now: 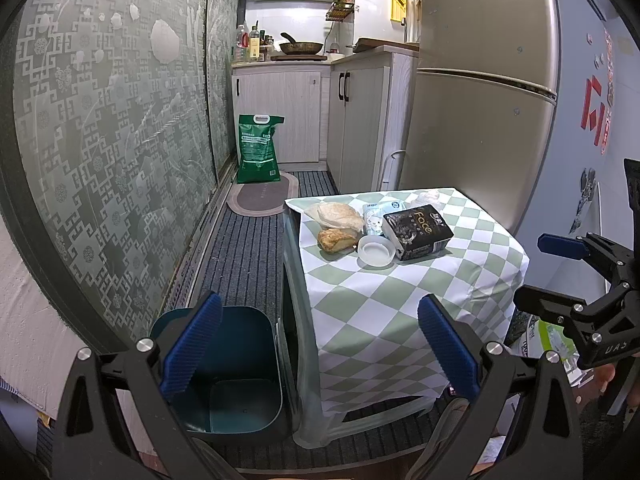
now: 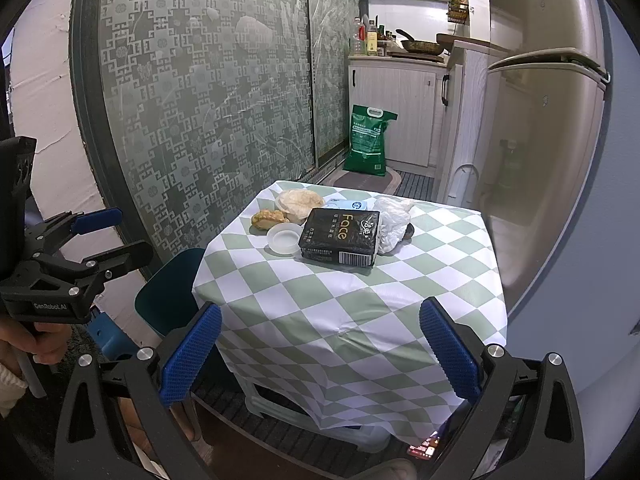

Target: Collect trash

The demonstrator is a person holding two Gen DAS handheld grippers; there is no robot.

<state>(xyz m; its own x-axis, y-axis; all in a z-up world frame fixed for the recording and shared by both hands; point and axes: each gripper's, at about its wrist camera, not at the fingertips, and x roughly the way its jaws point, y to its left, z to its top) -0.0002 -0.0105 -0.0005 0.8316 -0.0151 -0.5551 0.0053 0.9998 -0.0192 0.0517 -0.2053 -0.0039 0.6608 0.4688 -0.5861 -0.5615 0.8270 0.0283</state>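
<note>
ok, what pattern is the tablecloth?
Green and white diamond check; the tablecloth shows best in the right wrist view.

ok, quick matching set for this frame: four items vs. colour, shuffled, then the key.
Items
1. trash bin
2. tissue pack
3. rice bag
4. small round dish

Colours
A. white
B. dark teal
C. green
D. black with gold lettering

Pairs: 1-B, 2-D, 3-C, 4-A

The bin stands on the floor beside the checkered tablecloth; the pack and the dish lie on top of it. Both the left gripper and the right gripper are open and hold nothing.
</note>
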